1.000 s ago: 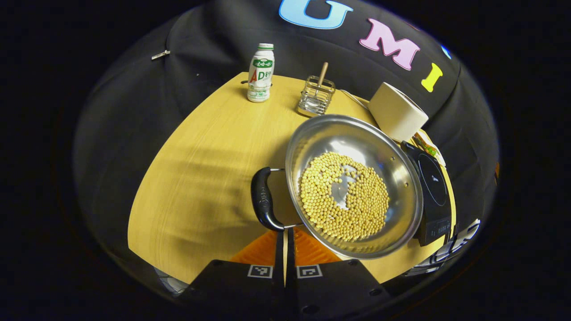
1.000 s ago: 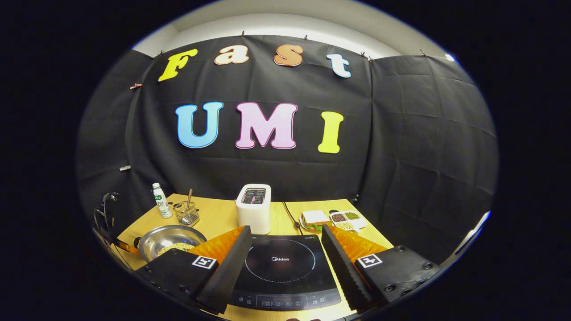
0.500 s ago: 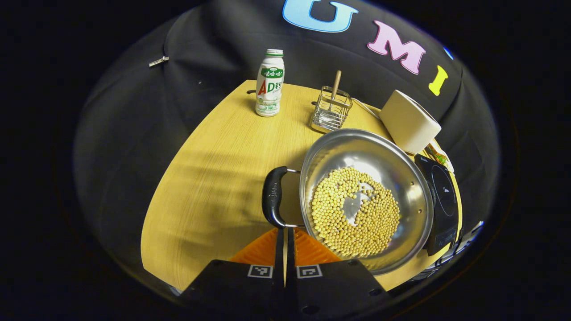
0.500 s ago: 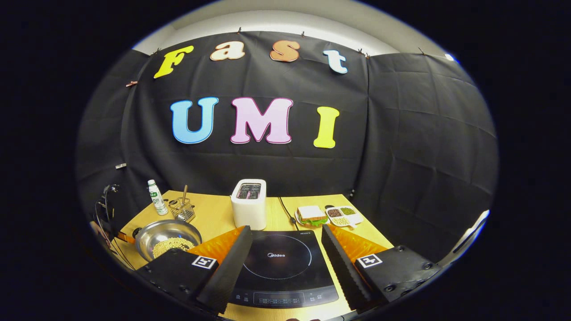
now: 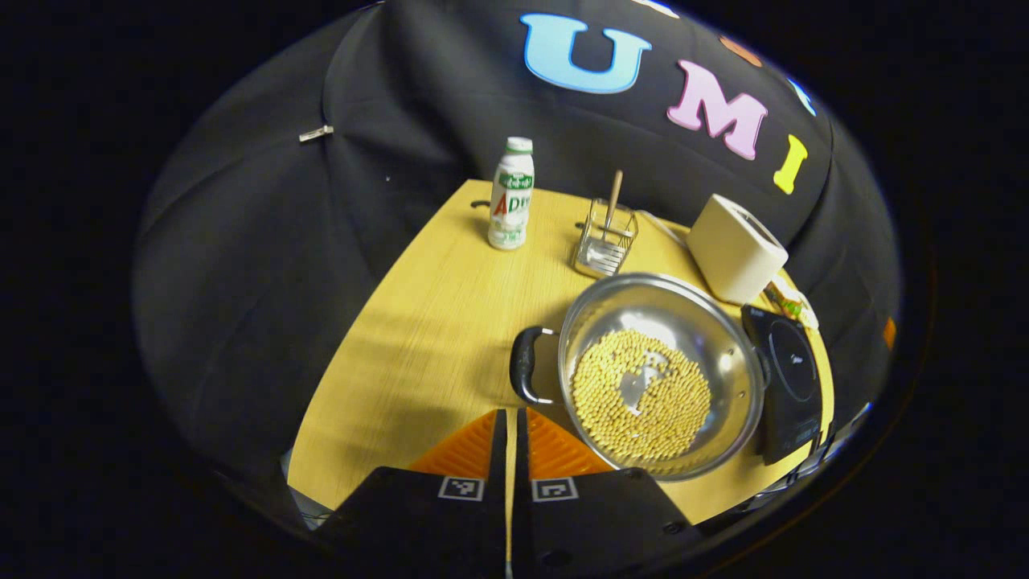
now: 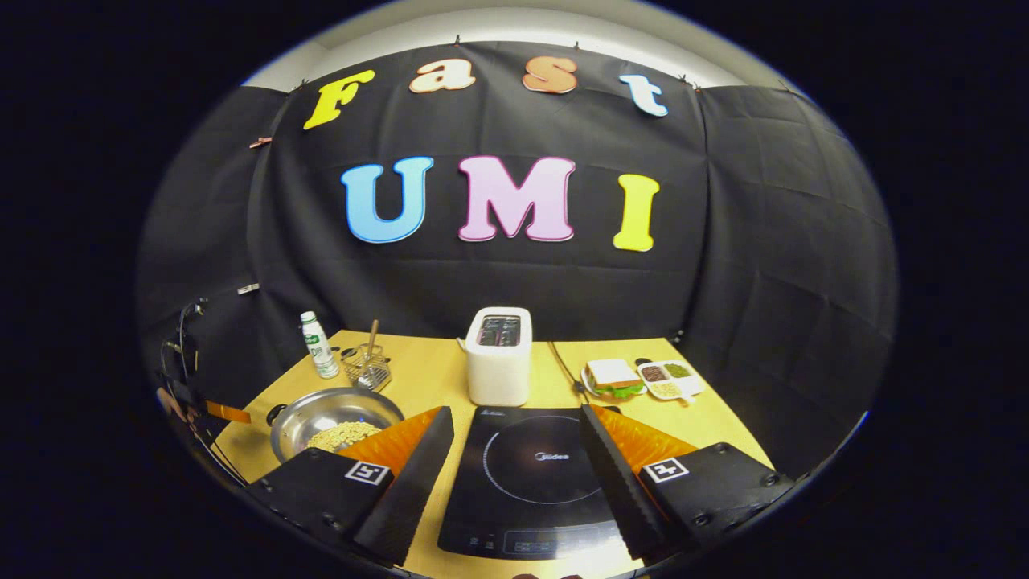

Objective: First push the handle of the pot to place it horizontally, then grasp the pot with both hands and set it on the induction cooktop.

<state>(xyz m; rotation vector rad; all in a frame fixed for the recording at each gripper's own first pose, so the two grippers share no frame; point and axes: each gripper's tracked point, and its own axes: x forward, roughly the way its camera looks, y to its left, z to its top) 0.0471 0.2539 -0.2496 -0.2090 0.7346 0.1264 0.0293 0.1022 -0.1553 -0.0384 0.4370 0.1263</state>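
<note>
A steel pot [image 5: 723, 354] holding yellow beans stands on the wooden table [image 5: 418, 338], with its black handle [image 5: 522, 376] turned toward the left. My left gripper [image 5: 511, 426] is shut, nothing between its fingers, and sits just short of that handle. The black induction cooktop [image 5: 788, 378] lies right beside the pot's far side. In the right gripper view my right gripper [image 6: 514, 458] stands open above the near part of the cooktop [image 6: 530, 474], and the pot [image 6: 321, 406] sits to its left.
A white toaster [image 6: 498, 354] stands behind the cooktop. A green-labelled bottle [image 5: 511, 193] and a wire holder with a wooden-handled utensil [image 5: 604, 241] are at the table's far side. A plate with a sandwich [image 6: 612, 376] and a small divided dish [image 6: 669, 379] lie at the back right.
My left gripper has drawn back and up from the pot, so the handle now lies farther from its fingertips. The right gripper has shifted left; the cooktop appears more to the right.
</note>
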